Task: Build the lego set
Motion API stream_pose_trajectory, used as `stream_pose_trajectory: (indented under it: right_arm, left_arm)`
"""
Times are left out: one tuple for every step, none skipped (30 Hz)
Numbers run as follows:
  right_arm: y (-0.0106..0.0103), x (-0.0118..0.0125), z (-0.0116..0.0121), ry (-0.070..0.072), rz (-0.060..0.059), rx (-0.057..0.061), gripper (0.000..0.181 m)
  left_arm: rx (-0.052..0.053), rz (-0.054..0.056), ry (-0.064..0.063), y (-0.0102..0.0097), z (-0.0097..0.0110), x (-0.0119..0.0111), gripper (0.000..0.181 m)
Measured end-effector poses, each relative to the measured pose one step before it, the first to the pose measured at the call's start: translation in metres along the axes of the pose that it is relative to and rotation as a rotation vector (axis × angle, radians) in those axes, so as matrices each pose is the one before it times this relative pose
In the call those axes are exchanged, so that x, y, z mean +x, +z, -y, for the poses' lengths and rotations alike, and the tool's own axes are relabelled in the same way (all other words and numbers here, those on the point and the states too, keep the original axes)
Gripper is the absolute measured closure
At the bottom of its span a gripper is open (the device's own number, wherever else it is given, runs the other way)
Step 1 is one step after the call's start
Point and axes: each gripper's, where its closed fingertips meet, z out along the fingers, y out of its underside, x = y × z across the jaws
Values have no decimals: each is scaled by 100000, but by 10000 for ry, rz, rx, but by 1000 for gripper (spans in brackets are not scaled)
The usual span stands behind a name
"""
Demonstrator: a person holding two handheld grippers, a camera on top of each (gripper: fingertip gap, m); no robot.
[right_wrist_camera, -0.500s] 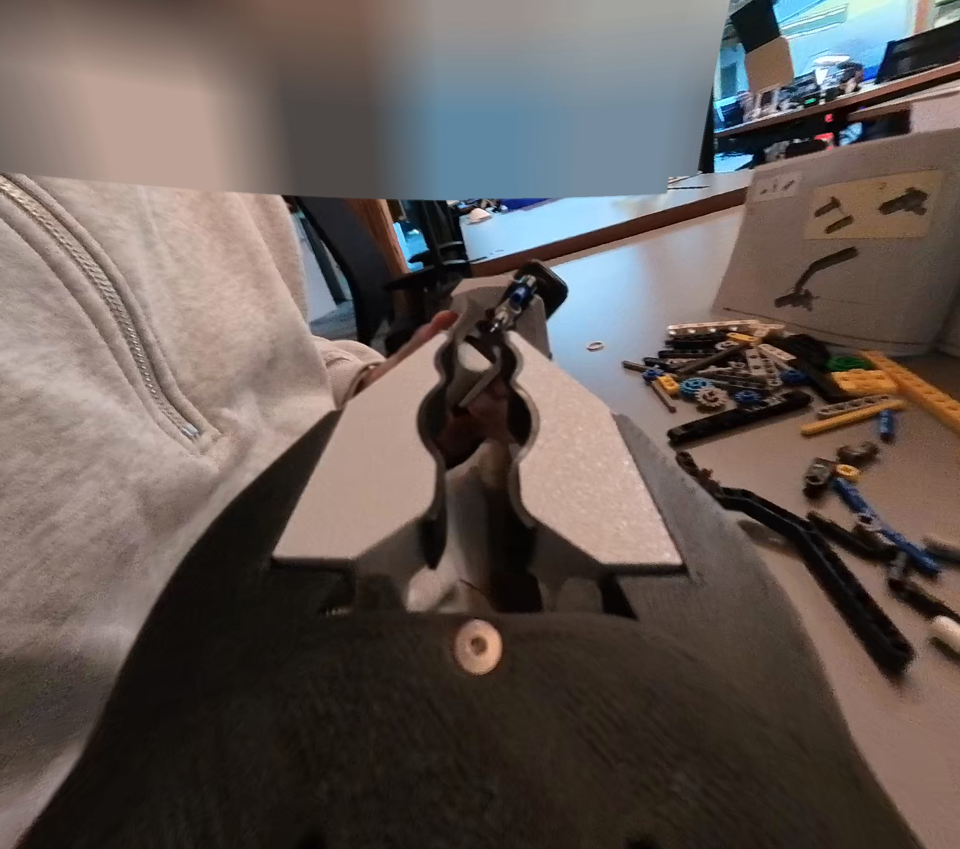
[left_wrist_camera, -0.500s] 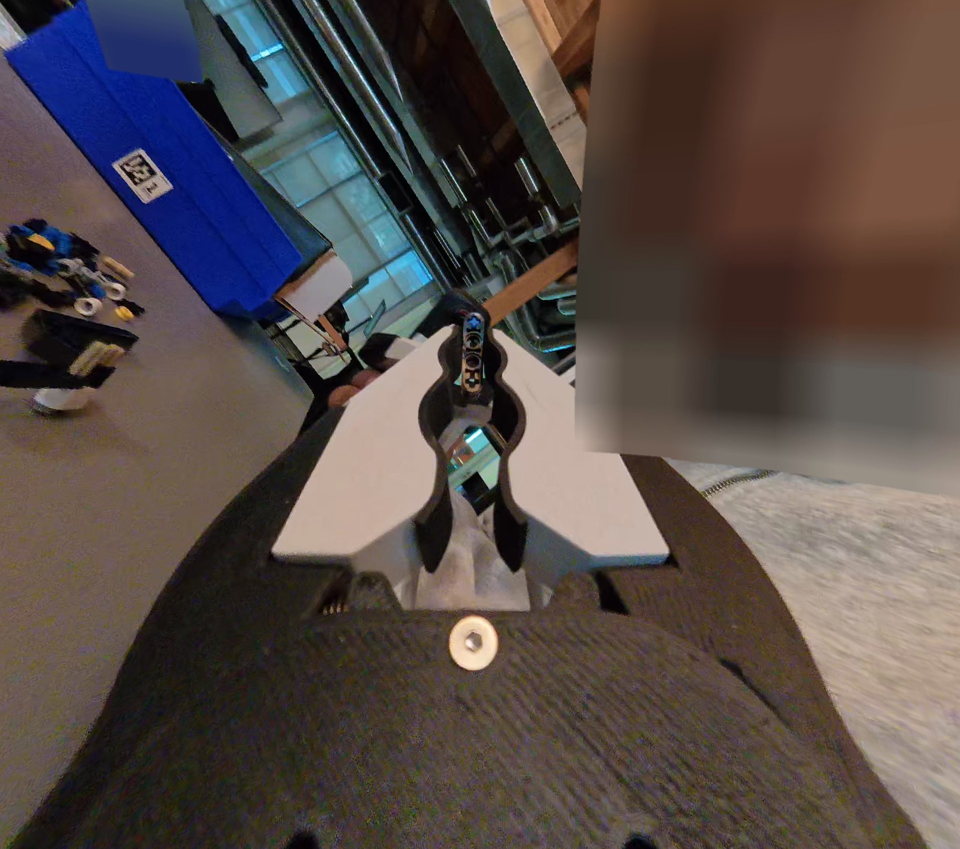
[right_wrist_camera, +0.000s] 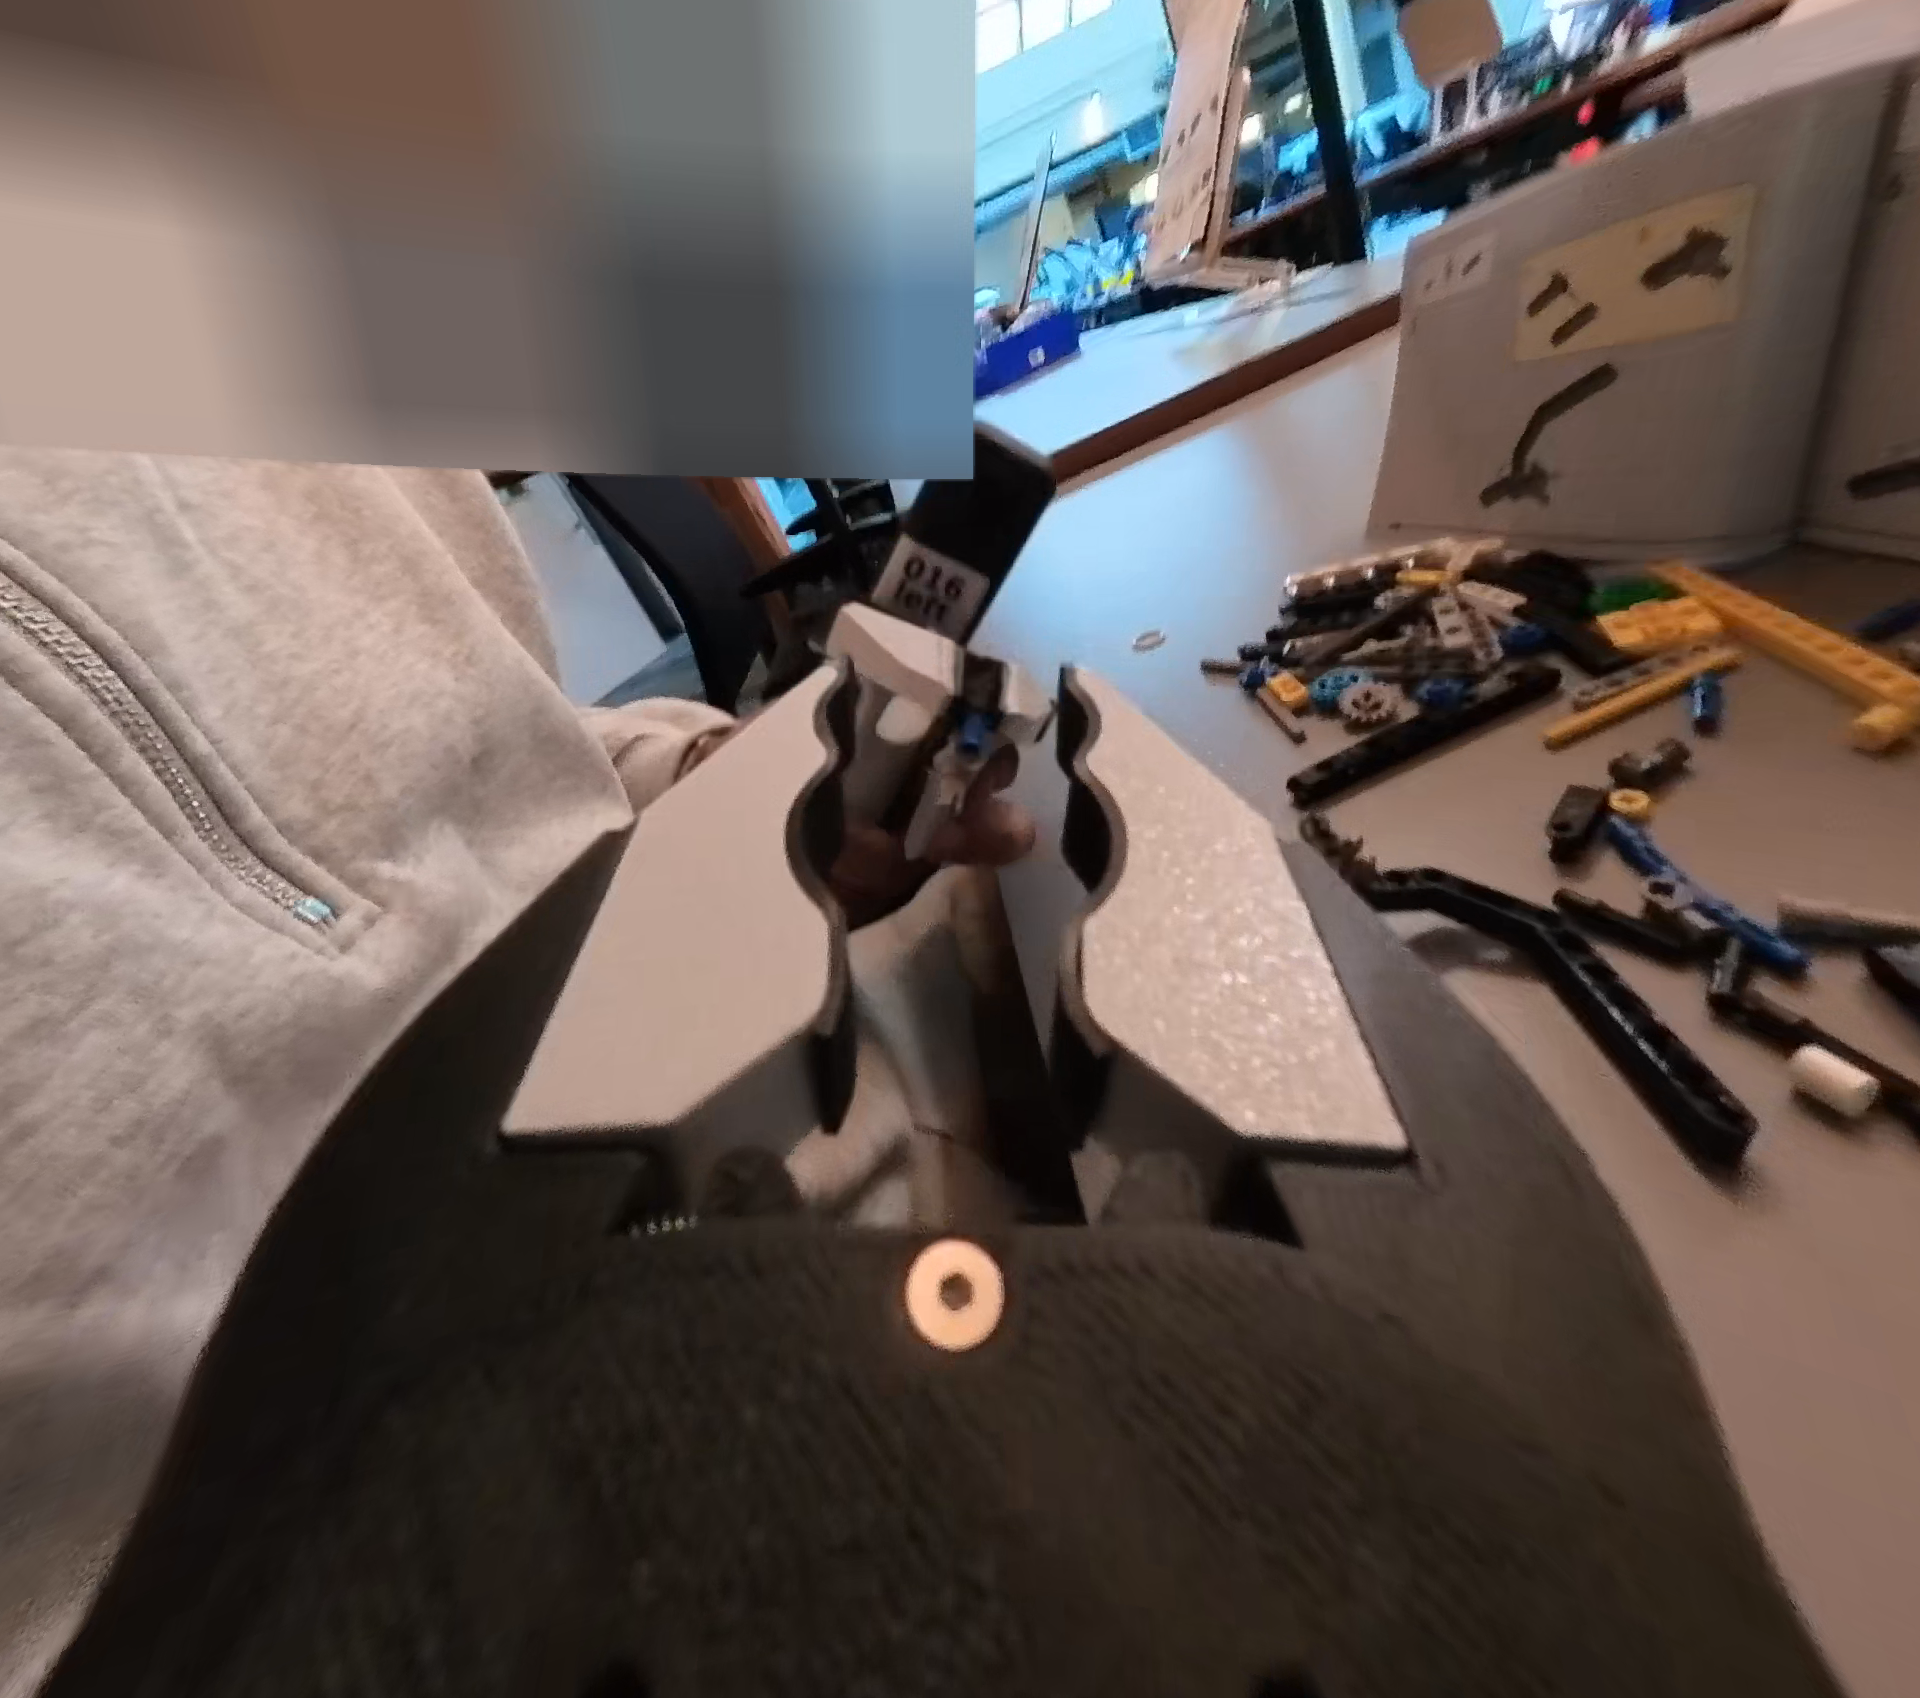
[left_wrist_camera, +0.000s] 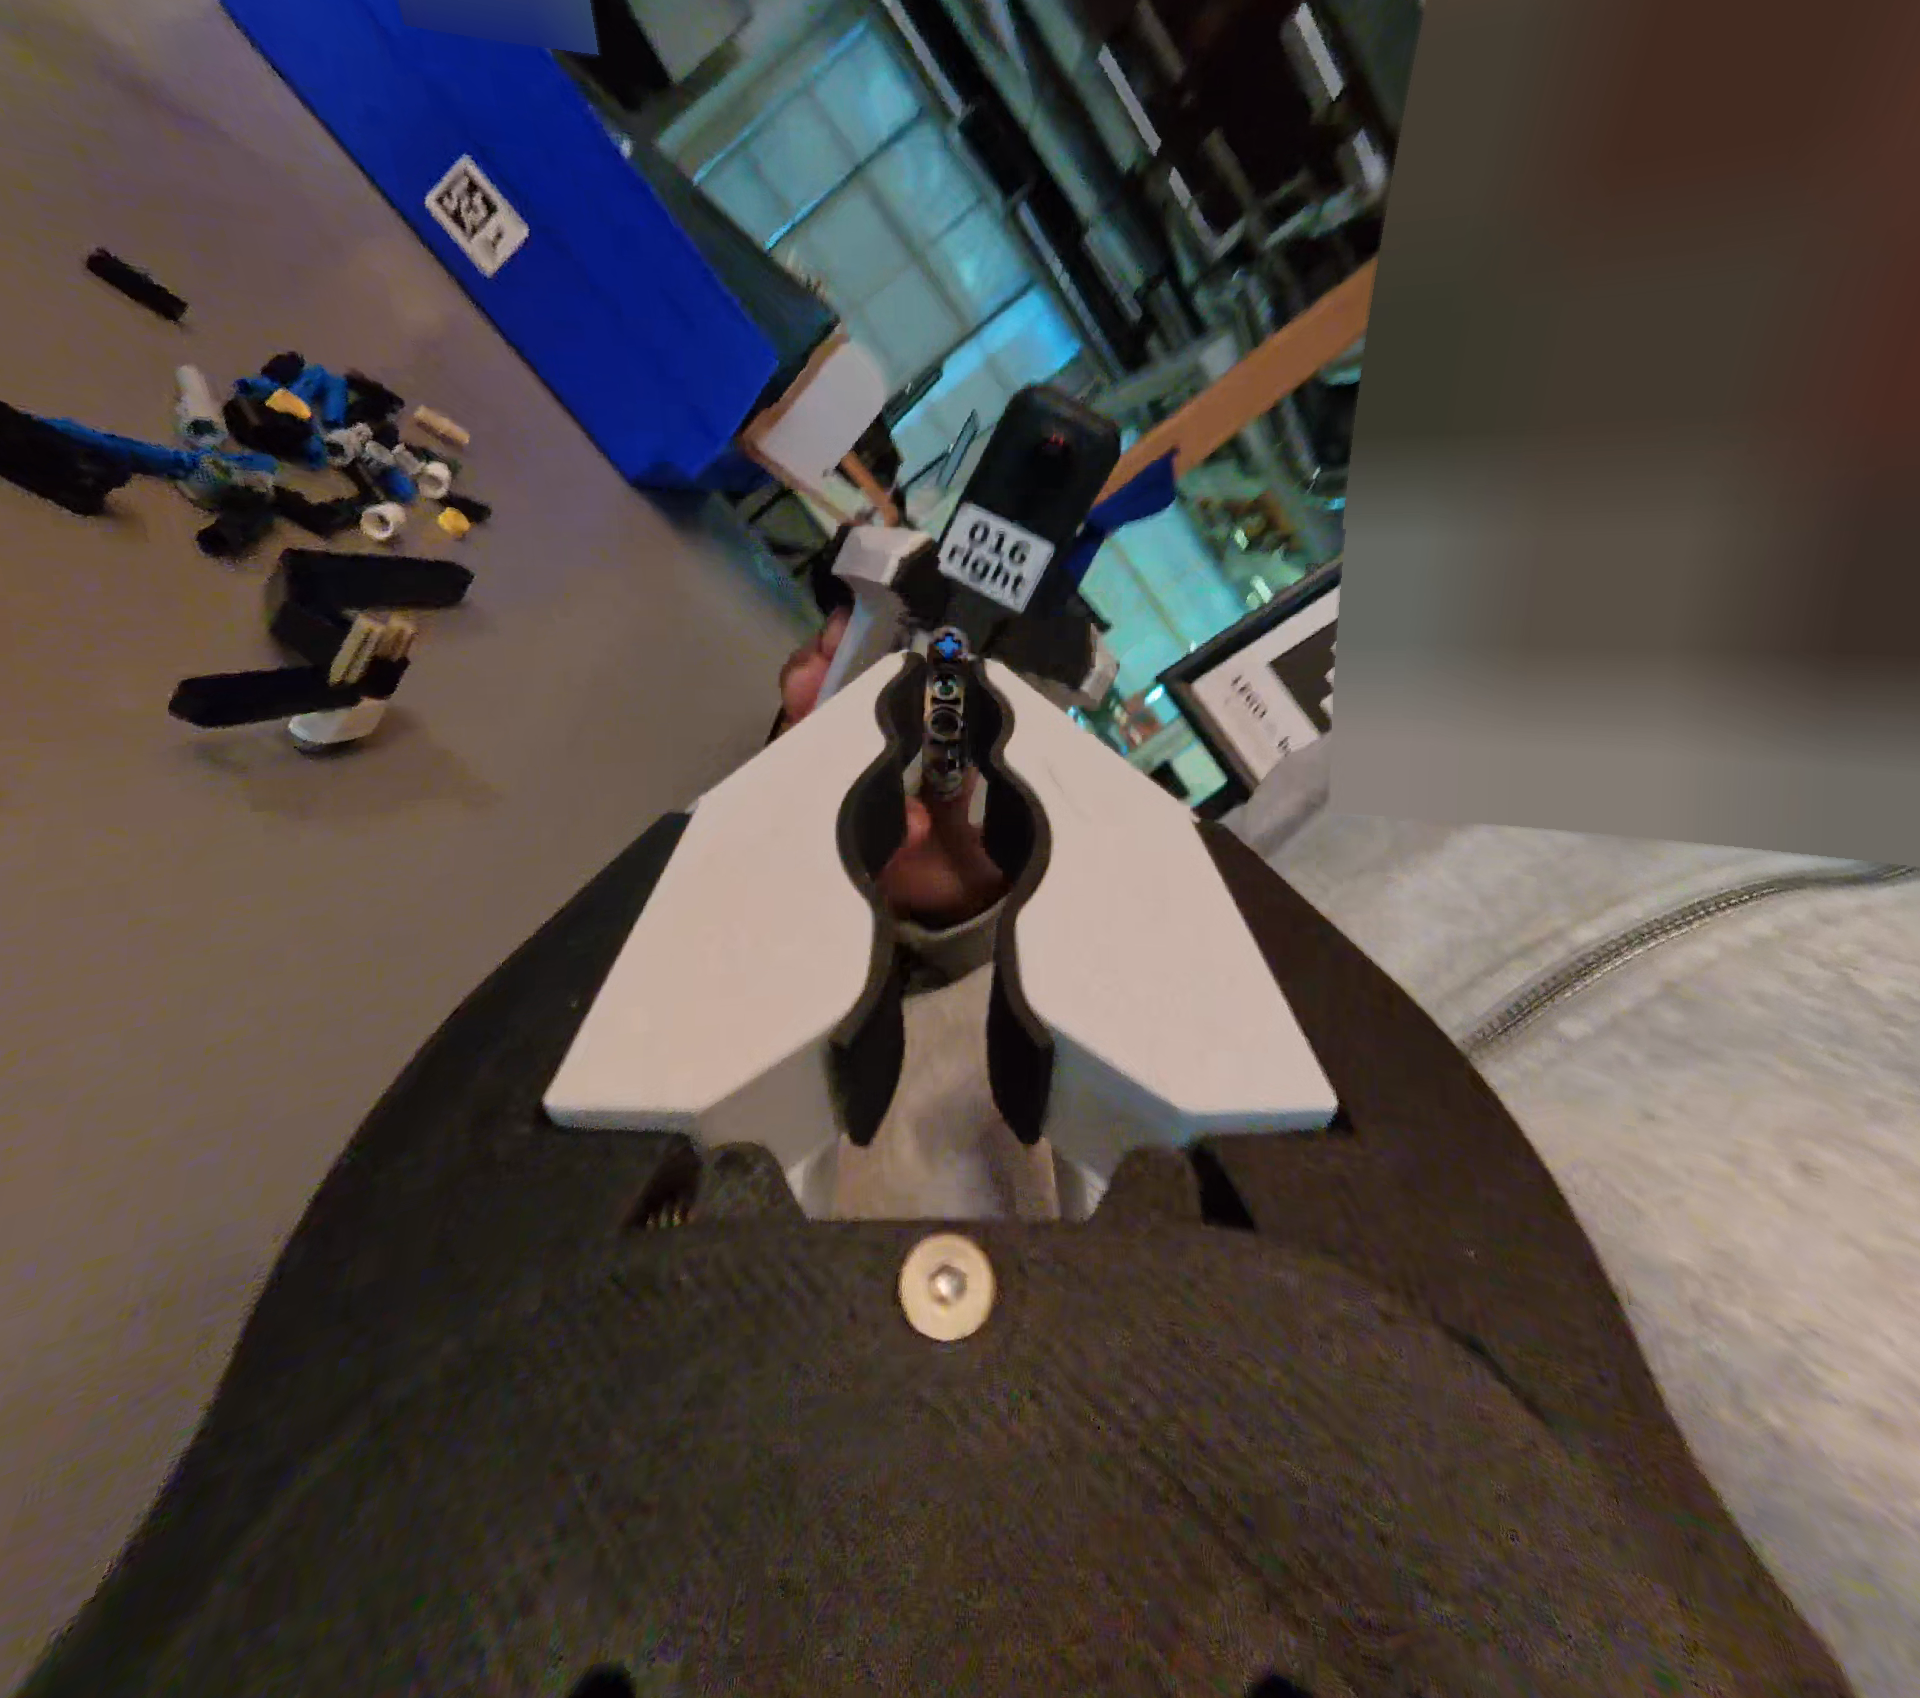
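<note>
Grey tabletop [right_wrist_camera: 1247, 505], matte; a workshop with windows behind. We count two loose heaps of small plastic parts: a black-blue-white one [left_wrist_camera: 312, 453] in the left wrist view, a yellow-black-blue one [right_wrist_camera: 1455, 640] in the right. An open instruction booklet [right_wrist_camera: 1621, 360] stands behind the second. Our left gripper [left_wrist_camera: 948, 692] has its fingers pinched on a thin black beam [left_wrist_camera: 945, 723], holed, one blue pin [left_wrist_camera: 948, 646] at its tip, held above the tabletop. Our right gripper [right_wrist_camera: 951, 692] has its fingers spread, gripping nothing, facing that beam.

White printed labels on both gripper [left_wrist_camera: 1013, 547] cameras.
</note>
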Motion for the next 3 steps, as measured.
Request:
stream_pose_trajectory:
  right_arm:
    - [19, 87, -463, 185, 67, -241, 144]
    - [102, -54, -393, 216, 140, -174, 144]
    - [133, -96, -331, 237, 161, -143, 146]
  left_arm:
    - [-318, 40, 9, 67, -363, -88, 176]
    - [-154, 42, -55, 7, -193, -104, 176]
    - [-8, 37, -91, -35, -22, -111, 176]
